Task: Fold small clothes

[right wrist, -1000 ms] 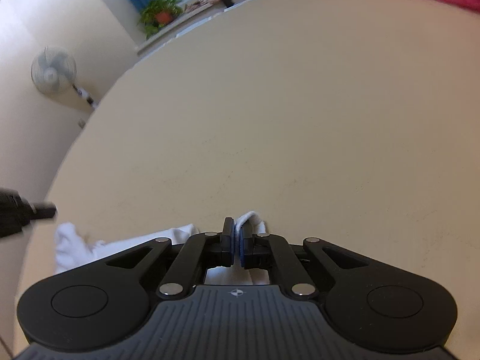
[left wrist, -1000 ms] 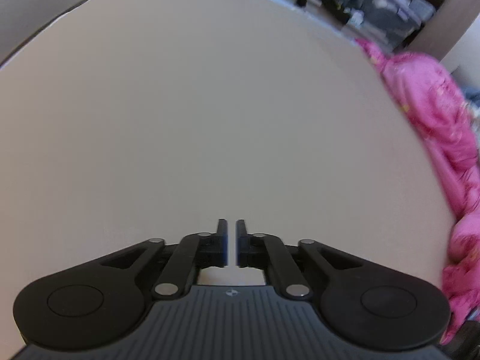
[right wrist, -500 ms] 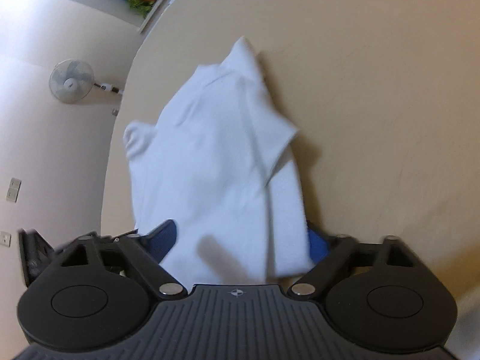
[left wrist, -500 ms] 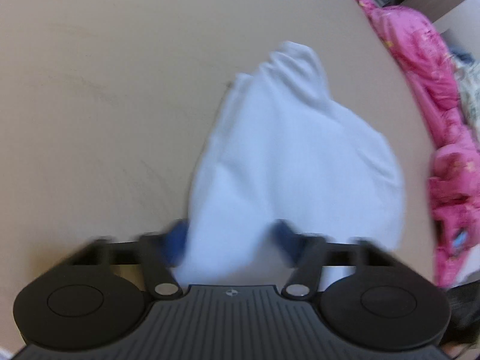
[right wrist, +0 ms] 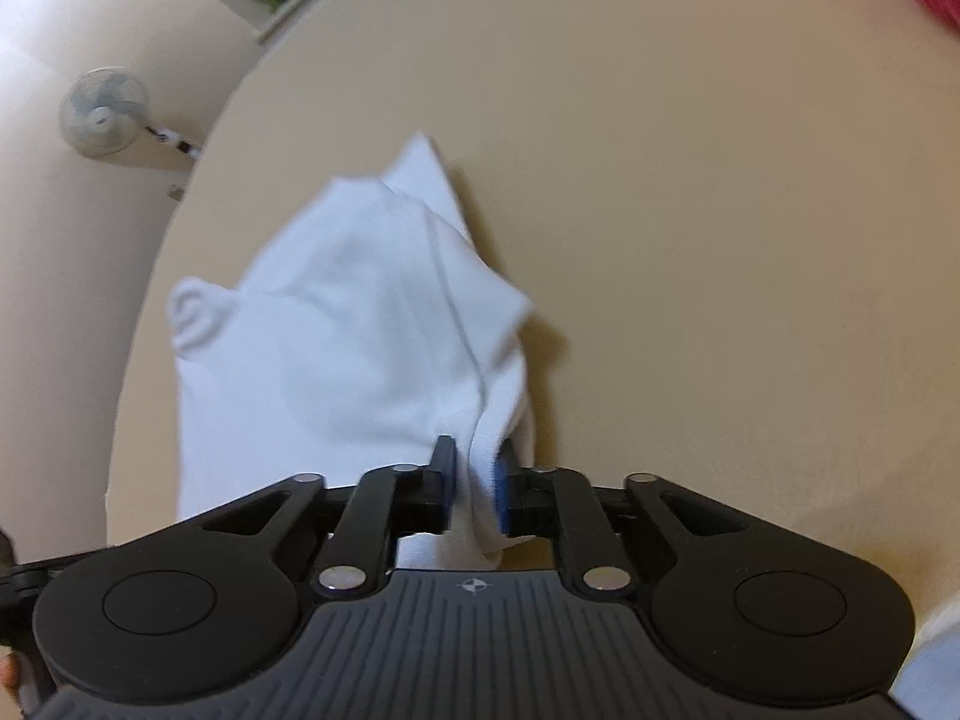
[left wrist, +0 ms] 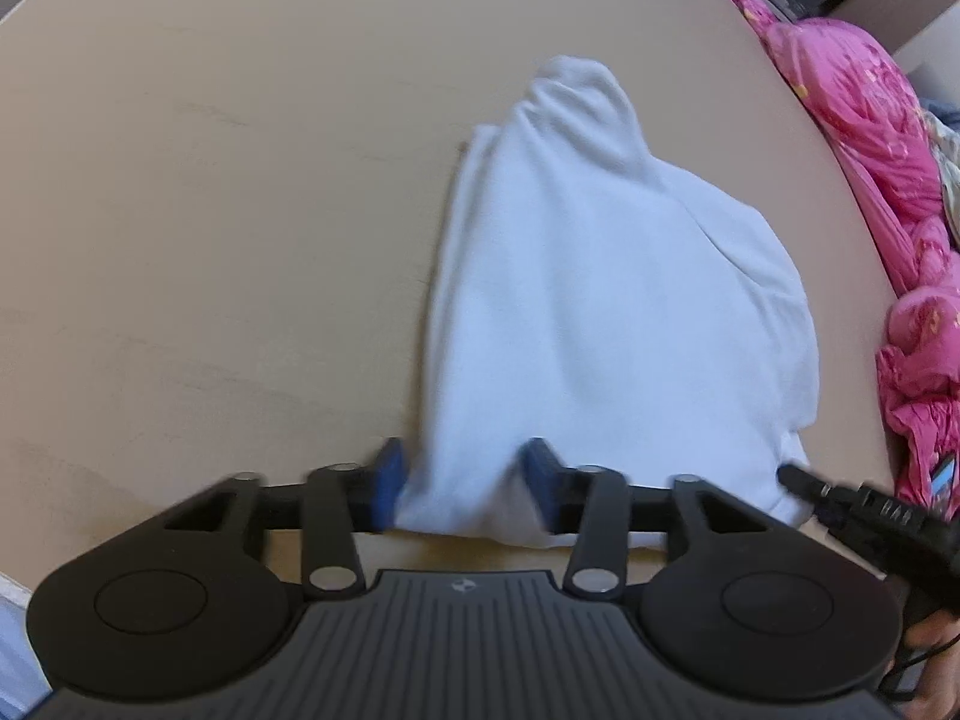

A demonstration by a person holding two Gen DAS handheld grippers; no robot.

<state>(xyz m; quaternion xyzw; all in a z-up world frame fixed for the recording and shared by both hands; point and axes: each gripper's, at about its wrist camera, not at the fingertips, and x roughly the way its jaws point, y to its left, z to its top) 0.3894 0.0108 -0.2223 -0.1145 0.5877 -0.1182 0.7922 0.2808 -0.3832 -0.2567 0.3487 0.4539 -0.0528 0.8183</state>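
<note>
— What is hidden of the white garment?

— Its near hem is covered by the left gripper in the left wrist view, and by the right gripper in the right wrist view; whether the cloth is pinched or merely flanked cannot be settled there.

— And at the table's edges?

— The pink bedding is cut off by the picture's right edge. The clutter beyond the far edge is too small to be identified. A hand is cropped at the lower right corner.
</note>
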